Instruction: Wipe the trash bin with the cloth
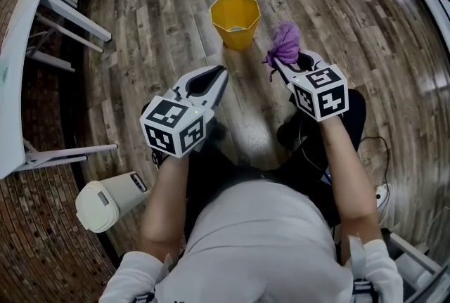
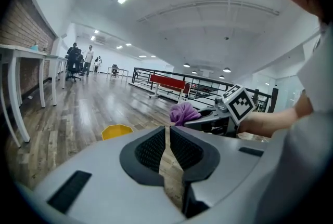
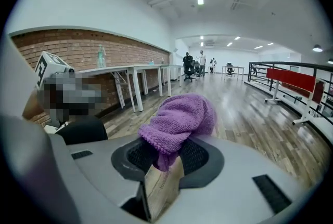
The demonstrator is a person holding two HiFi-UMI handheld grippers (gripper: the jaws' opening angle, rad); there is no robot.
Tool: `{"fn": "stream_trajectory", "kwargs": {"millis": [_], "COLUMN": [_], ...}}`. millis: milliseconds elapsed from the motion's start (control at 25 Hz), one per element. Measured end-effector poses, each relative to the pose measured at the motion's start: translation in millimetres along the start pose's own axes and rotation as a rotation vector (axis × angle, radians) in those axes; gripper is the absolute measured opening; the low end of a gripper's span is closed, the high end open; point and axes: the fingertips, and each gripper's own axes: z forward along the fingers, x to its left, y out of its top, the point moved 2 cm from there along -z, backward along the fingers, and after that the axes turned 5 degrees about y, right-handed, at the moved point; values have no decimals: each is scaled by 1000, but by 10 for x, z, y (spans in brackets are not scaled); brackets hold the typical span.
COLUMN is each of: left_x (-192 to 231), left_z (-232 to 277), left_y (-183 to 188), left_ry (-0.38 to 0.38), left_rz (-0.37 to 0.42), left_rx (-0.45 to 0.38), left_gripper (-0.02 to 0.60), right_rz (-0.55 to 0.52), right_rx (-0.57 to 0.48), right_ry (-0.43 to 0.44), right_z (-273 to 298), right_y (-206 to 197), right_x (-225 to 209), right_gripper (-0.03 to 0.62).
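A yellow trash bin (image 1: 235, 19) stands upright on the wooden floor ahead of me, open side up; its rim (image 2: 116, 131) shows low in the left gripper view. My right gripper (image 1: 278, 61) is shut on a bunched purple cloth (image 1: 284, 43), held in the air to the right of the bin. In the right gripper view the cloth (image 3: 179, 119) bulges out over the jaws. My left gripper (image 1: 222, 72) is shut with nothing between its jaws, held in the air below and left of the bin. From the left gripper view the cloth (image 2: 183, 112) and the right gripper appear at the right.
White tables (image 1: 28, 27) with slanted legs line the brick wall at left. A white lidded bin (image 1: 109, 200) lies near my left side. Black chair parts (image 1: 320, 133) and a cable sit under my arms. People stand far down the hall (image 3: 195, 64).
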Motion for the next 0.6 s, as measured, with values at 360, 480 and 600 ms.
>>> {"fn": "stream_trajectory", "kwargs": {"millis": [360, 480, 600], "left_x": [-43, -84, -106], "left_z": [-163, -188, -215], "left_y": [50, -7, -24], "left_ry": [8, 3, -1], "left_rz": [-49, -51, -55], "left_rx": [-43, -34, -29], "left_gripper": [28, 28, 28], "right_rz": [126, 126, 111], "right_rx": [-136, -157, -168], "right_ry": [7, 4, -18], "right_z": [-307, -351, -392], "right_y": [298, 323, 328], "right_x": [238, 405, 556], "right_gripper": [117, 117, 117]}}
